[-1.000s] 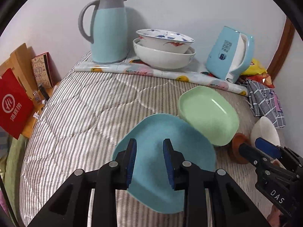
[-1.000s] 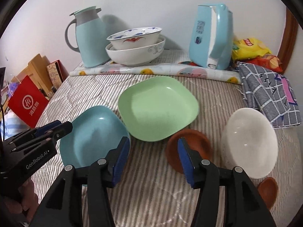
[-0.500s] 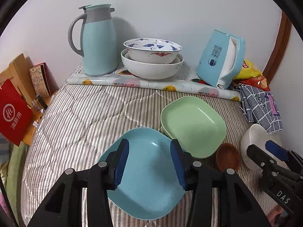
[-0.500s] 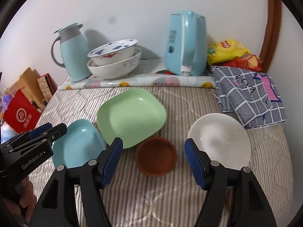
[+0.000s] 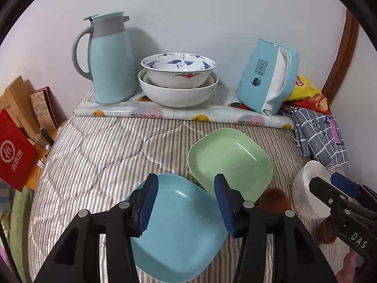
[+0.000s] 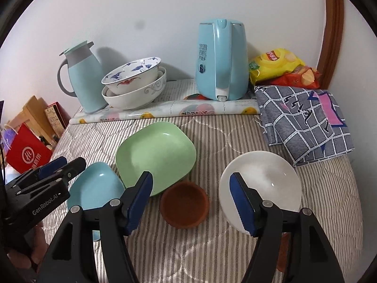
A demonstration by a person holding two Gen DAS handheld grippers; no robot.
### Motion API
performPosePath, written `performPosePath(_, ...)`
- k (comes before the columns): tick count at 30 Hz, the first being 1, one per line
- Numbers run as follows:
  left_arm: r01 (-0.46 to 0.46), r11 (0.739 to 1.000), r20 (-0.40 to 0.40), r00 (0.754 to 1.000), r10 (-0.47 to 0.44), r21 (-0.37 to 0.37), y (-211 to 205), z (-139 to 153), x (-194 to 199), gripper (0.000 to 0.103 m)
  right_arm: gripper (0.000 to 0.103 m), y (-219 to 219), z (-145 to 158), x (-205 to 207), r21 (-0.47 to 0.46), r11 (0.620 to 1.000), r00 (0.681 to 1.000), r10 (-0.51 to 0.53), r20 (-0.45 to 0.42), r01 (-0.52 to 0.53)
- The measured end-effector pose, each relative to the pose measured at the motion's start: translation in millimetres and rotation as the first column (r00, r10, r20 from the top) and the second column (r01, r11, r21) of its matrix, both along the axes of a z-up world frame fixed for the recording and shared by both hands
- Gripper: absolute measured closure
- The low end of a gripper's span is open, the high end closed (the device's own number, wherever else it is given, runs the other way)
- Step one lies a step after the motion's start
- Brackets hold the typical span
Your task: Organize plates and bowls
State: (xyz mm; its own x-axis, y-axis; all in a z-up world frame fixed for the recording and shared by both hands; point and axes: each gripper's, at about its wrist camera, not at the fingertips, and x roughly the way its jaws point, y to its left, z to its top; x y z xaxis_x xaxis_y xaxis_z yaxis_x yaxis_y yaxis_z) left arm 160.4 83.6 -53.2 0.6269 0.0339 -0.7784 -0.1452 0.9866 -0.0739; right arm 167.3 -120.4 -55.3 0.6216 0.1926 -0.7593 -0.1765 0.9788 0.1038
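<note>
Left wrist view shows your left gripper (image 5: 186,202) opening, empty, above the square blue plastic plate (image 5: 179,231); the square green plate (image 5: 231,162) sits at one o'clock. Your right gripper (image 6: 190,200) hangs parted, empty, over the small brown bowl (image 6: 185,204), with the white bowl (image 6: 261,184) at three o'clock.

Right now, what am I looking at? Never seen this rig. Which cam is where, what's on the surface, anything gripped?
No robot arm here: a person holds a two-finger clamp in each hand, each with a fisheye camera looking along its fingers.

The left wrist view shows the left gripper above a blue plate; its jaws are opening and hold nothing. The right wrist view shows the right gripper, open and empty, above a brown dish.

On the striped quilt also lie a green plate and a white bowl. At the back stand a thermos jug, two stacked bowls and a kettle.
</note>
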Motion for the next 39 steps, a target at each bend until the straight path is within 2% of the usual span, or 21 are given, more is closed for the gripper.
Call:
performPosePath(19,-0.009,1.000,-0.046,0.999,0.008,-0.016,8.4,-22.3,43.5,0.056,0.036,4.5,-10.3,47.1,0.006,1.000,1.000,0.016,-0.019,-0.016)
performPosePath(26,0.000,1.000,-0.064,0.998,-0.002,-0.025,8.7,-34.1,65.0,0.056,0.049,16.2,-28.0,69.9,-0.008,0.999,0.998,0.043,-0.055,-0.043)
performPosePath(39,0.024,0.999,-0.116,0.993,-0.029,-0.040,3.1,-61.2,93.8,0.056,0.052,31.9,-61.9,98.3,-0.061,0.995,0.993,0.072,-0.090,-0.078)
